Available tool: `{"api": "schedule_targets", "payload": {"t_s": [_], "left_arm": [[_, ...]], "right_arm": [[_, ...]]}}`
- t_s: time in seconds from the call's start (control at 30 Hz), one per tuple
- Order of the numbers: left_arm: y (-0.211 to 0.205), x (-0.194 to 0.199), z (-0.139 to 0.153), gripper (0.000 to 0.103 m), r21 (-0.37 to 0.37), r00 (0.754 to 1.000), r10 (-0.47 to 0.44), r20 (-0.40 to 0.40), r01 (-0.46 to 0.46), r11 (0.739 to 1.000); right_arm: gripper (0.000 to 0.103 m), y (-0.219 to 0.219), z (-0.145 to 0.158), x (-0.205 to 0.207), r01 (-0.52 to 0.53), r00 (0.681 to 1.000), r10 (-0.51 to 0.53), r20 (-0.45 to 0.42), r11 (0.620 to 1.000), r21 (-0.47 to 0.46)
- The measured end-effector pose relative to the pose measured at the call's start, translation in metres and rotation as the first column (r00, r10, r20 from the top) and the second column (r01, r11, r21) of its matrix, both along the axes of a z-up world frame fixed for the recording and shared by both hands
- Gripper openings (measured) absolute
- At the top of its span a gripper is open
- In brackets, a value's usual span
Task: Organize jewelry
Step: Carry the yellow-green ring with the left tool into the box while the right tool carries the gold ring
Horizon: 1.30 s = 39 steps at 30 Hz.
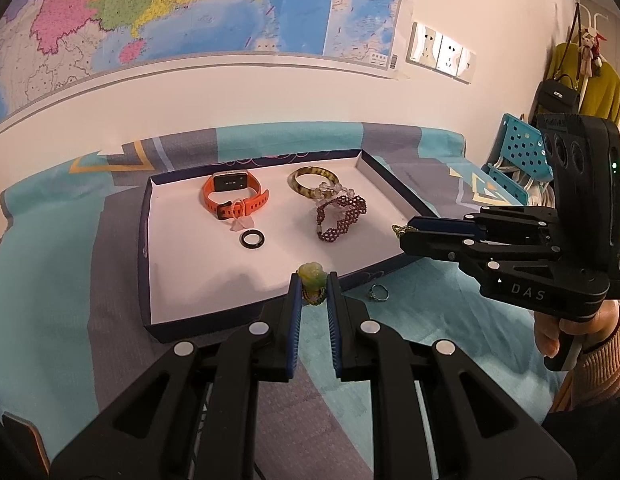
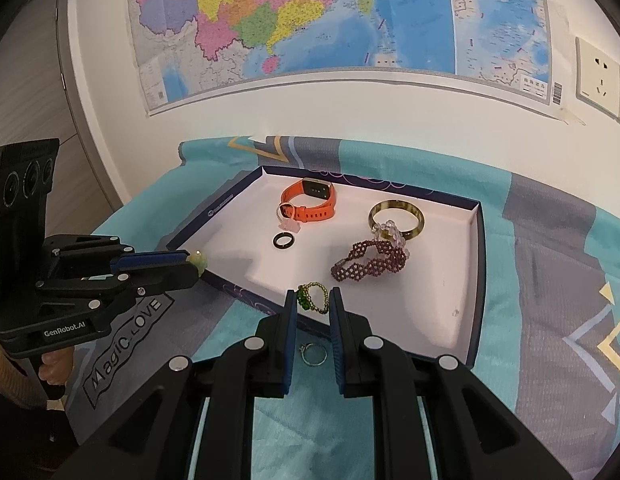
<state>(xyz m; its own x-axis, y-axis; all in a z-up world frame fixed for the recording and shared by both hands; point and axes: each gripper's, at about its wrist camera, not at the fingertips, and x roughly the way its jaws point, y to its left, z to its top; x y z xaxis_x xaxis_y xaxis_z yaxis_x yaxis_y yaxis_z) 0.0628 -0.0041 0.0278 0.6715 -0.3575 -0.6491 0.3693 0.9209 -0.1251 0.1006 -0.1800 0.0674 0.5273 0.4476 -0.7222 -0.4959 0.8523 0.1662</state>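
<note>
Over tray (image 1: 147,240) edge, pendant (image 1: 312,276) prob. upright

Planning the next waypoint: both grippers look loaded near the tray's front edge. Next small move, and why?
Probably ease the left gripper forward over the tray and release. It is shut on the green pendant right above the front rim, with bare floor just ahead. The right gripper holds a green beaded ring; the silver ring lies outside.

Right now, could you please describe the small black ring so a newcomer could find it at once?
Find the shallow white-lined box tray on the teal bedspread. Just in front of the orange watch lies the small black ring, the only plain dark band, lying flat, apart from the beaded bracelets.
</note>
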Motion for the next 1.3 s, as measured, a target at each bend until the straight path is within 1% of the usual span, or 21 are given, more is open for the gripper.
{"api": "schedule_targets", "payload": {"t_s": [0.6, 1.3], "left_arm": [[0.0, 0.018, -0.005, 0.013, 0.014, 1.0, 0.015, -0.013, -0.015, 1.0], [0.002, 0.033, -0.007, 0.013, 0.022, 0.999, 0.035, -0.021, -0.034, 0.999]], "right_arm": [[0.014, 0.008, -0.007, 0.018, 0.001, 1.0, -0.001, -0.01, 1.0, -0.019], [0.014, 0.01, -0.009, 0.032, 0.007, 1.0, -0.007, -0.013, 1.0, -0.025]]}}
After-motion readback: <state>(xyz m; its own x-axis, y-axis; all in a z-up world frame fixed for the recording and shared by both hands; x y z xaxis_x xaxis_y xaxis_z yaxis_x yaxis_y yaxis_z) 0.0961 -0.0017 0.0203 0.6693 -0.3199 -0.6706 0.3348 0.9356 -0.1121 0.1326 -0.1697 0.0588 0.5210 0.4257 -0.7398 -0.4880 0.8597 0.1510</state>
